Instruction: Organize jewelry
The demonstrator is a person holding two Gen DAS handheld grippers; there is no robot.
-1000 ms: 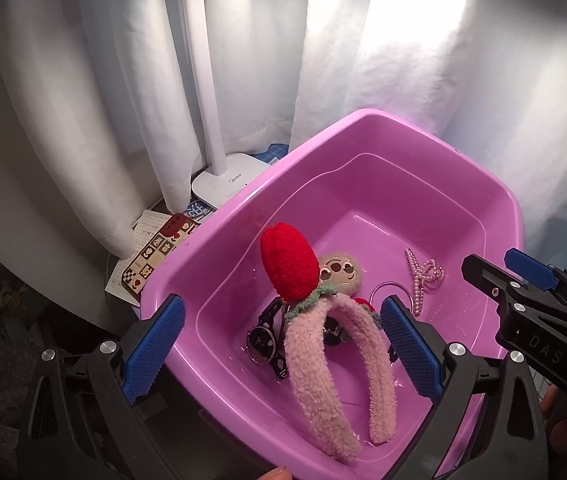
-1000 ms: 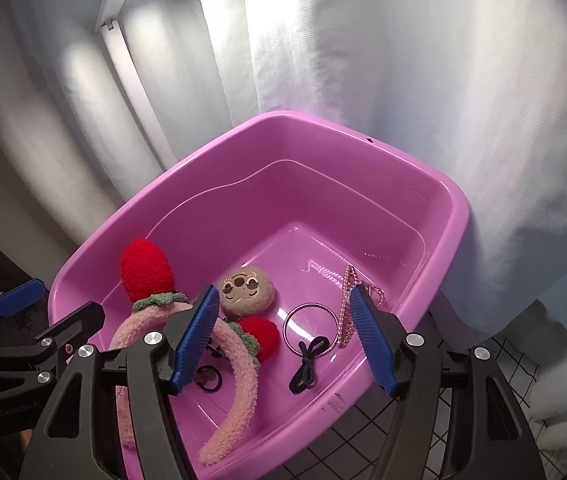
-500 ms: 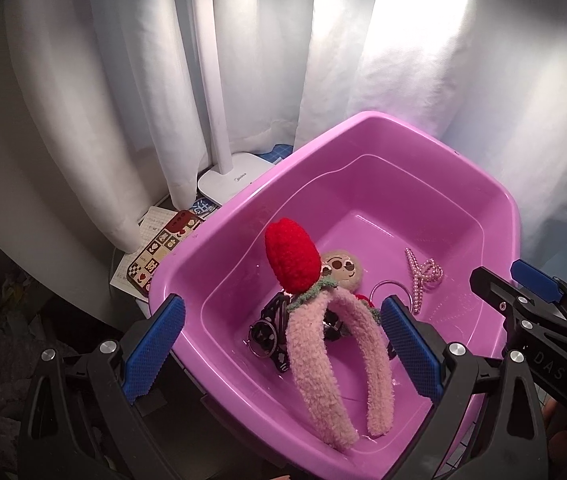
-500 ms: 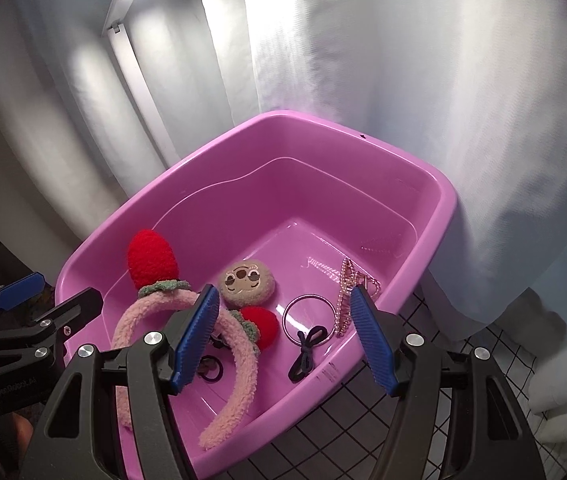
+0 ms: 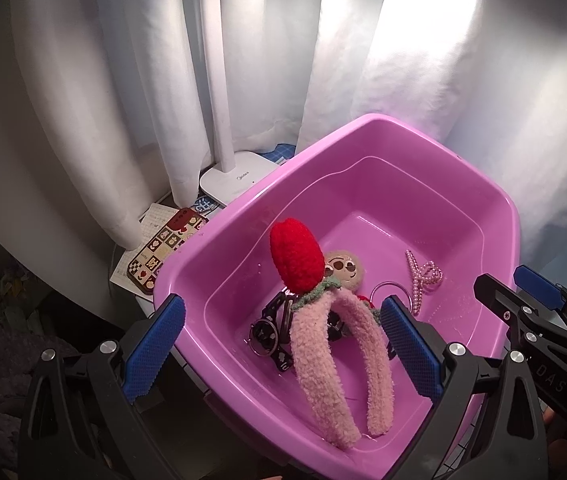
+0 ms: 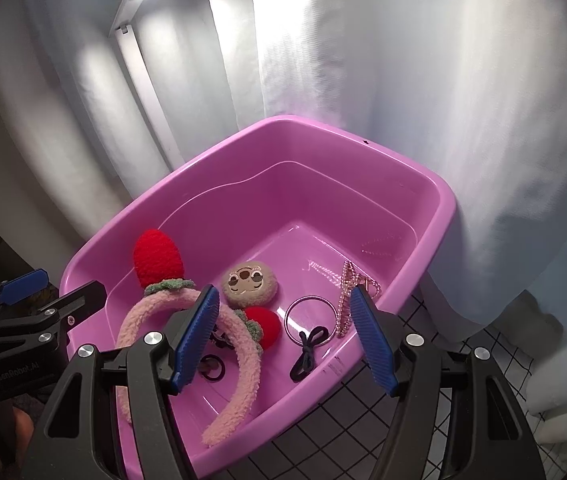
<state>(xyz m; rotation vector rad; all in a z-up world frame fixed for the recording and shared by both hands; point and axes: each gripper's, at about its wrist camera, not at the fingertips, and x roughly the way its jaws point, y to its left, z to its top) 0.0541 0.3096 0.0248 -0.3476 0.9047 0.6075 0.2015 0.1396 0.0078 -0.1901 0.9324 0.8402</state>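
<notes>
both claws hang spread and holding nothing above the pink tub, the left gripper and the right gripper seemingly between steps. the fuzzy headband lies in the tub between the left fingers, ends toward that claw and arch away, so a next pick likely means lowering onto one leg.

1 pink basin. Inside, ahead of the grippers: 1 fuzzy pink headband w/ 2 red strawberries, 1 plush face clip, 1 pearl claw clip, 1 metal ring, 1 black hair tie, 1 black watch. Left of basin: 1 white lamp, 1 phone case.
</notes>
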